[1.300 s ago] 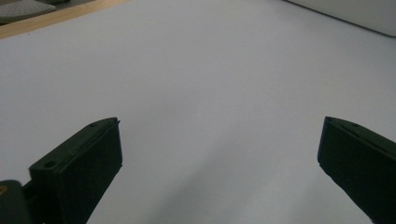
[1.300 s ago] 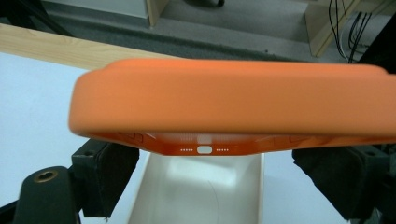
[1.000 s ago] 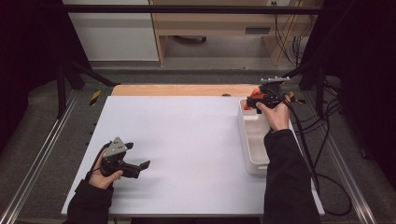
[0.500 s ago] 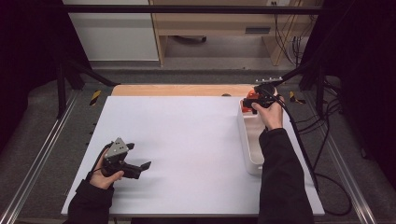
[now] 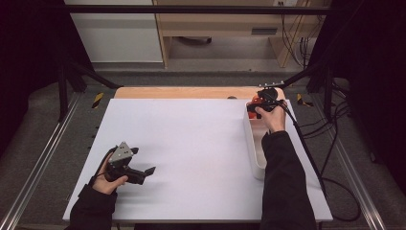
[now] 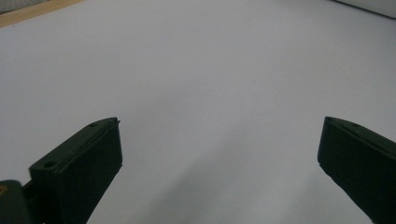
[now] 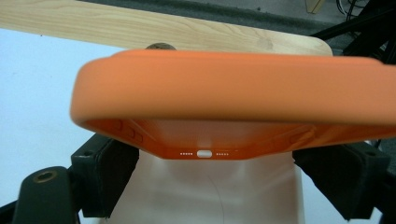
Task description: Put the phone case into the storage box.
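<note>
From the high view, your right gripper is over the far end of the white tray, a bit nearer the middle of the desk than a second ago, when it hung just beyond the tray's far right corner. An orange phone case shows beside it, above the tray's far end. Your left gripper has stayed put, well away from the tray near the desk's near left corner, its fingers apart over bare surface.

In the left gripper view, both fingers stand wide apart with only white desk between them.

In the right gripper view, the case spans the frame above the tray's pale floor, with a finger pressed at each end. You look clamped on it, so the lift out of the tray seems under way.
</note>
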A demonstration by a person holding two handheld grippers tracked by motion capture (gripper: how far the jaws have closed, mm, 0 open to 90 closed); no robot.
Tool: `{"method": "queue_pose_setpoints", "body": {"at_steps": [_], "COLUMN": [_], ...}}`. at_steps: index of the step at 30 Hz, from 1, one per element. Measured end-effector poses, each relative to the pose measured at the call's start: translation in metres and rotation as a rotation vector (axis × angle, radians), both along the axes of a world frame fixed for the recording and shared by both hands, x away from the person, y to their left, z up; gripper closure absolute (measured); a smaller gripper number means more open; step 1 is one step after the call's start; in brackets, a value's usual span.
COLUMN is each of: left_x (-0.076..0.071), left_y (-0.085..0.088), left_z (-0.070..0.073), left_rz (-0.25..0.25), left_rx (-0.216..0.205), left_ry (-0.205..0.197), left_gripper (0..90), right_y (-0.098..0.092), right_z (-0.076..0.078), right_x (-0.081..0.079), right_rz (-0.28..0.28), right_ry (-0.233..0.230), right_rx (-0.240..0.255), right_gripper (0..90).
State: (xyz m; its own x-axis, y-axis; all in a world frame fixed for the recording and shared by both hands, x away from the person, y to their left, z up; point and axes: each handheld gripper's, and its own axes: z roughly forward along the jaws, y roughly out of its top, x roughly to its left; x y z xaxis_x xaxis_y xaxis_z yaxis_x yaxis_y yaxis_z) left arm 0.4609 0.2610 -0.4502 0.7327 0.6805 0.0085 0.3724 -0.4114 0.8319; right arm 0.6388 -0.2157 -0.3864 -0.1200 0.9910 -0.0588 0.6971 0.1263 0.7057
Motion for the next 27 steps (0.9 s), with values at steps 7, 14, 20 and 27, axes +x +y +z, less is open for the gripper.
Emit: {"method": "queue_pose_setpoints", "body": {"at_steps": [7, 14, 20, 27], "left_x": [0.0001, 0.0000, 0.0000, -0.0001], "left_y": [-0.0001, -0.0005, -0.0013, -0.0016], "left_z": [-0.0004, -0.0007, -0.0016, -0.0019], "left_rz": [-0.003, -0.006, -0.011, -0.012], "left_rx": [0.001, 0.007, 0.012, 0.013], "left_ry": [0.002, 0.002, 0.004, 0.006], "left_gripper": [0.0, 0.0, 0.0, 0.0], "right_y": [0.0000, 0.0029, 0.0027, 0.0000], "right_z": [-0.0063, -0.0096, -0.0095, -0.0075], "right_x": [0.0029, 0.0036, 0.0025, 0.0016], "right_rz": [-0.006, 0.001, 0.002, 0.008], "right_ry": [0.010, 0.015, 0.014, -0.003], "right_rx": [0.005, 0.002, 0.002, -0.001], "right_gripper": [15.1, 15.0, 14.7, 5.6]}}
